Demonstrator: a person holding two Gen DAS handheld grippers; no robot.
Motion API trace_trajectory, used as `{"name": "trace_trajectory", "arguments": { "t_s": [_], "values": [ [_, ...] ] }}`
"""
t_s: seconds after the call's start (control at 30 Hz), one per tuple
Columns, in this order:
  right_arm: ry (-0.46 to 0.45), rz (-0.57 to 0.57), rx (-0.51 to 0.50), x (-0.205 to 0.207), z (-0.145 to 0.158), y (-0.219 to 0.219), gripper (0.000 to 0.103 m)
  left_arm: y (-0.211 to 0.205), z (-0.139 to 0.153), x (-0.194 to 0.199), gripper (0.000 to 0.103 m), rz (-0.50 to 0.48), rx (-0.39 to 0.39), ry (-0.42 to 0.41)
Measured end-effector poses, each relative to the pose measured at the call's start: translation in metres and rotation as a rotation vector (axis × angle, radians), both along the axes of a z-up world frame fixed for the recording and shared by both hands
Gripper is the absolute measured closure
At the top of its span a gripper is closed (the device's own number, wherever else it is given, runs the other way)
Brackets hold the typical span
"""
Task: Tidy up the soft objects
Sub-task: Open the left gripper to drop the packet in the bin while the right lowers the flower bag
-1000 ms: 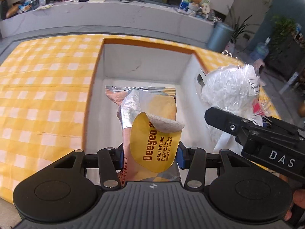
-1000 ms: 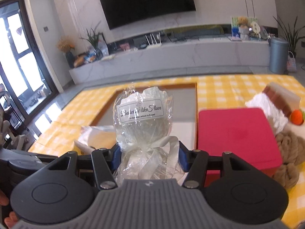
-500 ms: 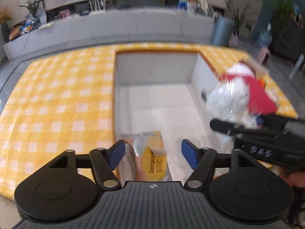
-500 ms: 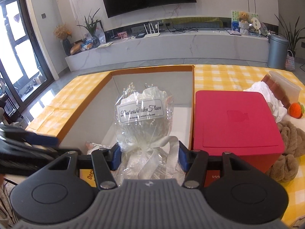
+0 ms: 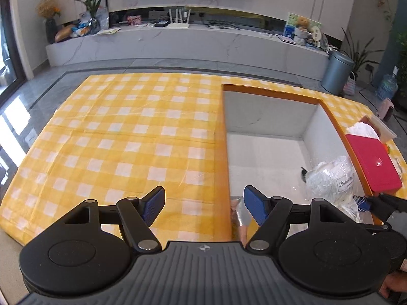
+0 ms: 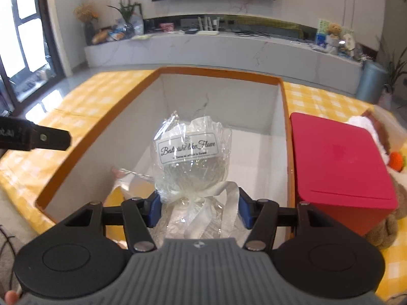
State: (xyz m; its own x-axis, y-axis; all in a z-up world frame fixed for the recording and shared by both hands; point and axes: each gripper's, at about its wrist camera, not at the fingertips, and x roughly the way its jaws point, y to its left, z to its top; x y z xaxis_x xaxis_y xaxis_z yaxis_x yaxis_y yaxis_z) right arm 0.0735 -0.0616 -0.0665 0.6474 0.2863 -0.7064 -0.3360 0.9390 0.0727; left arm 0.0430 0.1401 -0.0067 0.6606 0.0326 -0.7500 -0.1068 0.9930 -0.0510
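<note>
An open box with orange rim (image 5: 225, 137) and grey inner walls (image 6: 221, 96) stands on the yellow checked cloth. My left gripper (image 5: 204, 204) is open and empty above the box's near left edge. The yellow wipes pack (image 5: 240, 219) lies inside the box below it, also glimpsed in the right wrist view (image 6: 118, 193). My right gripper (image 6: 199, 207) is shut on a clear-wrapped white flower bundle (image 6: 190, 162) with a label and ribbon, held over the box. The bundle also shows in the left wrist view (image 5: 333, 185).
A red lidded box (image 6: 338, 165) stands right of the open box. Beyond it lie white fabric (image 6: 361, 124), a brown plush (image 6: 389, 226) and a small orange toy (image 6: 396, 158). The checked cloth (image 5: 127, 139) spreads left. A grey bin (image 5: 335, 72) stands on the floor behind.
My left gripper opened and let the wipes pack drop into the box, then drew back and left. My right gripper carried the flower bundle further over the box.
</note>
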Motion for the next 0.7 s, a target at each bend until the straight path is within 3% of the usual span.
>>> {"name": "trace_trajectory", "arguments": {
  "t_s": [0.2,0.37,0.5,0.7],
  "values": [
    [0.035,-0.023,0.054,0.005,0.004,-0.004,0.046,0.002,0.0,-0.001,0.02,0.008,0.007,0.007],
    [0.004,0.07,-0.032,-0.008,0.007,0.018,0.046,-0.001,0.002,-0.002,0.02,-0.024,-0.003,-0.01],
    [0.063,0.078,-0.001,0.0,0.0,0.025,0.046,-0.001,0.002,-0.002,0.019,-0.03,-0.004,-0.024],
    [0.135,0.048,-0.056,0.013,-0.02,0.028,0.046,0.001,-0.004,-0.001,0.019,-0.041,-0.012,-0.019]
  ]
}}
